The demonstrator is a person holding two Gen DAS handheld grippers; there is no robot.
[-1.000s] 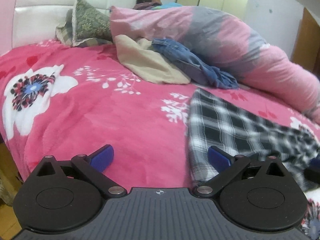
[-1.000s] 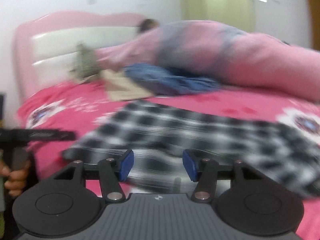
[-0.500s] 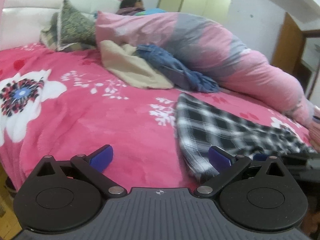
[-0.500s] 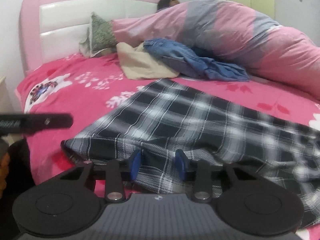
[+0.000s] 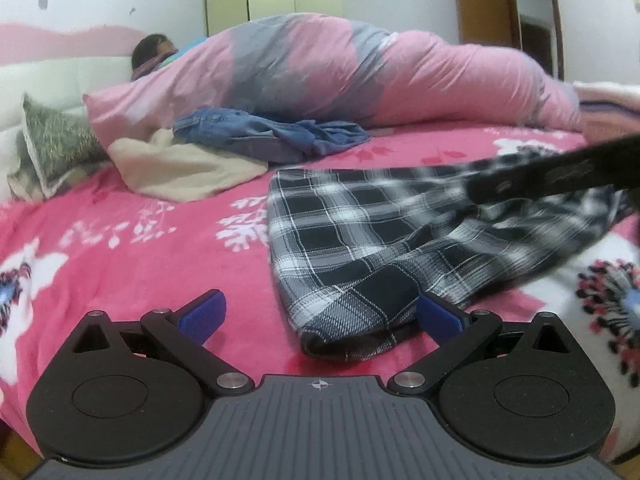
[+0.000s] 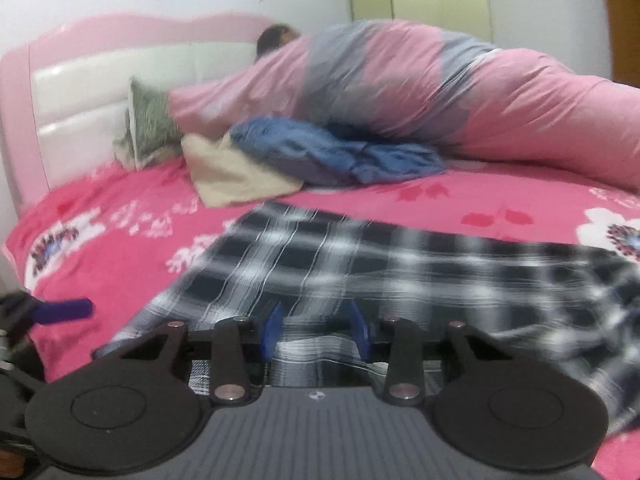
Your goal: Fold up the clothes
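A black-and-white plaid garment (image 5: 360, 240) lies on the pink floral bedspread (image 5: 140, 248). In the left wrist view my left gripper (image 5: 320, 316) is open, its blue pads on either side of the garment's near folded corner. In the right wrist view my right gripper (image 6: 316, 330) is shut on the plaid garment's (image 6: 360, 264) near edge, the cloth bunched between its blue pads and lifted a little. The right gripper's black body (image 5: 560, 176) crosses the upper right of the left wrist view. A blue pad of the left gripper (image 6: 64, 310) shows at the right wrist view's left edge.
Blue jeans (image 5: 272, 136) and a beige garment (image 5: 180, 172) lie heaped further back. A person lies under a pink and grey duvet (image 5: 340, 72) along the far side. A green patterned pillow (image 5: 56, 144) leans on the white headboard (image 6: 100, 96).
My right gripper has closed on the plaid garment's edge and lifted it. My left gripper has swung right and now straddles the garment's near corner, still open.
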